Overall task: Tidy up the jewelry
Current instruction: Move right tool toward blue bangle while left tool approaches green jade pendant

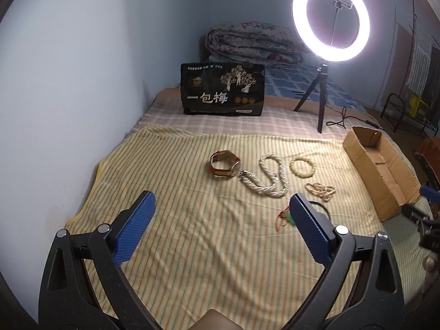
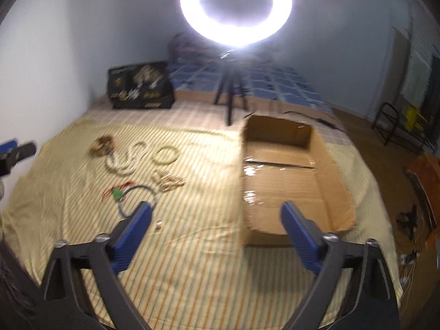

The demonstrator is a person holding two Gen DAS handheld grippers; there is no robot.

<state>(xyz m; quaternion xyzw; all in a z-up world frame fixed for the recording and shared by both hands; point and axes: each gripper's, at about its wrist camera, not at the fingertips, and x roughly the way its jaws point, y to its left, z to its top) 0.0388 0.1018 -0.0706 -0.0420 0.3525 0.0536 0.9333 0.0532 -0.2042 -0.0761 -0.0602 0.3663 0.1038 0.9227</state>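
Jewelry lies on a striped yellow cloth (image 1: 178,192) on a bed. A brown-strap watch (image 1: 225,164), a white pearl rope necklace (image 1: 268,177), a pale bead bracelet (image 1: 302,167) and a small beige bead strand (image 1: 321,189) lie in a row. A dark cord with a green and red charm (image 2: 129,192) lies nearer. An open, empty cardboard box (image 2: 288,170) stands at the right. My left gripper (image 1: 221,210) is open and empty, short of the jewelry. My right gripper (image 2: 216,217) is open and empty, near the box's front left corner.
A lit ring light on a tripod (image 1: 330,19) stands behind the cloth with its cable trailing right. A black printed bag (image 1: 222,89) stands at the back, a folded quilt (image 1: 253,44) behind it. The wall is at the left. The bed edge drops off at the right.
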